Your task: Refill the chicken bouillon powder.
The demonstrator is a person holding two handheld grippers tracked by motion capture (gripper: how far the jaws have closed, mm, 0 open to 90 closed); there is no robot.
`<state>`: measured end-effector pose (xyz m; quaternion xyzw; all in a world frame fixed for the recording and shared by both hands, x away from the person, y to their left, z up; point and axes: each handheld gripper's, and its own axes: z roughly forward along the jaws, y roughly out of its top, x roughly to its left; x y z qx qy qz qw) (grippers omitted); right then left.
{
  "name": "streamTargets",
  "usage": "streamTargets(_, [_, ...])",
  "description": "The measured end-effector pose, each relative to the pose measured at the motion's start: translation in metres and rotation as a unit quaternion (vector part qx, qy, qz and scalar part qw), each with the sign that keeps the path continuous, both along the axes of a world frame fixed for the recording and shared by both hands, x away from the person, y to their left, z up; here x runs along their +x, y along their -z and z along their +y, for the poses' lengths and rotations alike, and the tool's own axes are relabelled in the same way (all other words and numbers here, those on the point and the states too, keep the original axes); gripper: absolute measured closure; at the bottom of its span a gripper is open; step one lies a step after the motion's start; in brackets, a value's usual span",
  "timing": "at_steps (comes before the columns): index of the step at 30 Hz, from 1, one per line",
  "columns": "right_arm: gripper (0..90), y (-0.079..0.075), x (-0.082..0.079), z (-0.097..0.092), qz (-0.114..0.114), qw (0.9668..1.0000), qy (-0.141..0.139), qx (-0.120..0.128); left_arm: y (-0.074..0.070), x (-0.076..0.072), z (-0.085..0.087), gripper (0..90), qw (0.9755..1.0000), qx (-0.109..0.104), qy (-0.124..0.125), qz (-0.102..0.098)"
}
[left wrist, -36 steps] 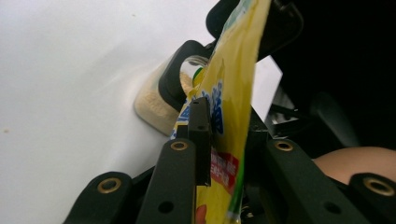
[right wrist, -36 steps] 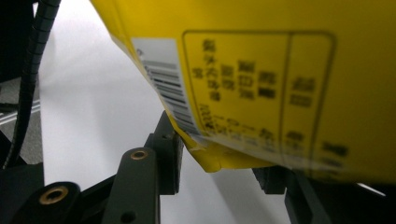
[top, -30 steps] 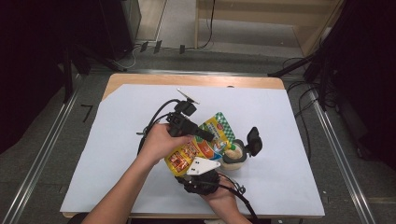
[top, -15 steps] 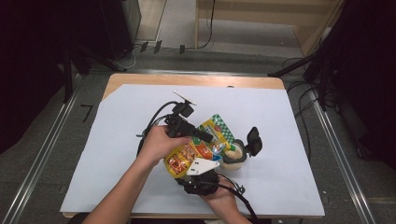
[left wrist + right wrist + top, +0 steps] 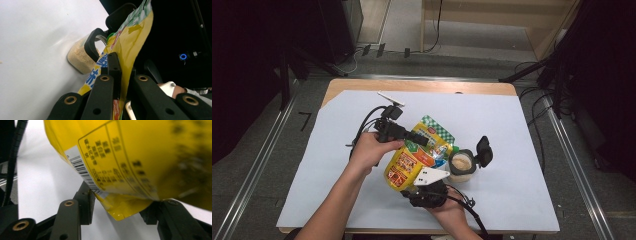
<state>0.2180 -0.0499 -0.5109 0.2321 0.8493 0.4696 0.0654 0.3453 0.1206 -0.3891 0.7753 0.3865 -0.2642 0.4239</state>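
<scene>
My left gripper (image 5: 117,82) has just clamped its fingers on the glossy yellow pouch (image 5: 412,157), held over the white surface (image 5: 522,150). Right gripper (image 5: 117,215) has been easing wider, crinkled bottom corner between its fingers. Powder-filled jar (image 5: 461,165) sits beside it.

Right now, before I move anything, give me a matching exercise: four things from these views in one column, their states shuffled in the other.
Things:
1. yellow pouch
2. jar
3. jar lid
4. left tongs

States:
A. black, flipped open
B. clamped shut on the pouch's edge
C. held tilted, right beside the jar
D. standing on the white sheet, tan powder inside

Pairs: 1-C, 2-D, 3-A, 4-B
</scene>
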Motion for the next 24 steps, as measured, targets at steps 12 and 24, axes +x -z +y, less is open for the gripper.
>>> streamTargets(12, [50.9, -0.003, 0.006, -0.006, 0.006, 0.9996, 0.015, 0.023, -0.009, 0.002, 0.028, 90.0, 0.9994, -0.010, -0.030, -0.014])
streamTargets(24, [48.8, -0.001, 0.013, -0.012, 0.022, 0.9985, 0.023, 0.044, -0.017, 0.008, 0.063, 90.0, 0.9958, -0.033, -0.078, -0.034])
